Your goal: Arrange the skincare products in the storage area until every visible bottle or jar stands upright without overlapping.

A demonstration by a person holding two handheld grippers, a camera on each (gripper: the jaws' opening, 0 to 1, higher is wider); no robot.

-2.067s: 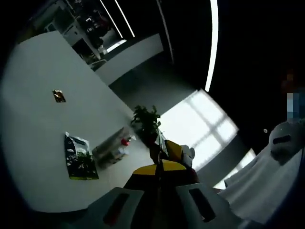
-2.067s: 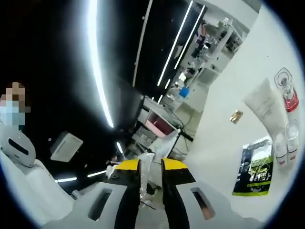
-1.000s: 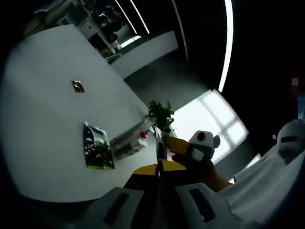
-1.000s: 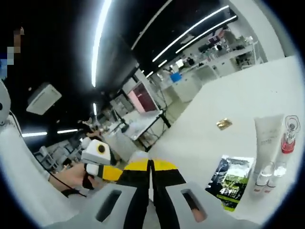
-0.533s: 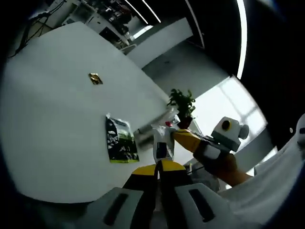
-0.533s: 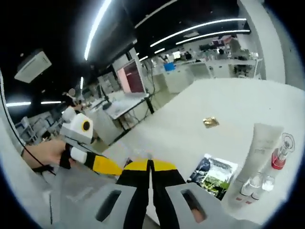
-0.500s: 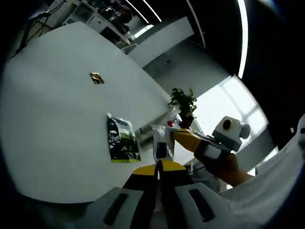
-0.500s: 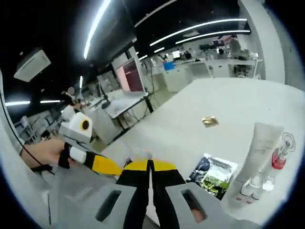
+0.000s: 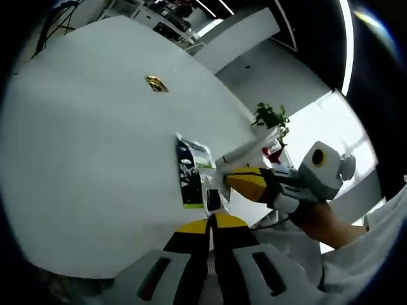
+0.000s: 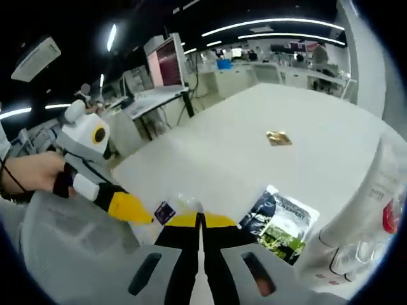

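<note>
Both grippers had come down from the raised, ceiling-facing attitude of two seconds before and closed in on each other over the near edge of the table (image 9: 76, 159).

In the left gripper view, the left gripper (image 9: 210, 223) had its jaws pressed together. A small bottle (image 9: 213, 198) with a dark label sat just beyond its tips, touching the tips of the right gripper (image 9: 229, 178), which entered from the right in a hand (image 9: 324, 222). In the right gripper view, the right gripper (image 10: 200, 221) also showed its jaws pressed together. Which gripper actually pinched the bottle could not be determined.

Beyond lay a green sachet (image 9: 189, 170), flat. Just past it stood the white tube (image 9: 247, 150) and the red-capped bottle (image 9: 274, 147); two small clear bottles (image 10: 350, 257) stood at the tube's foot. Farthest, a gold packet (image 9: 156, 83) lay well apart.

Judgement: approach was complete, and the small bottle had yet to be stood beside the group.
</note>
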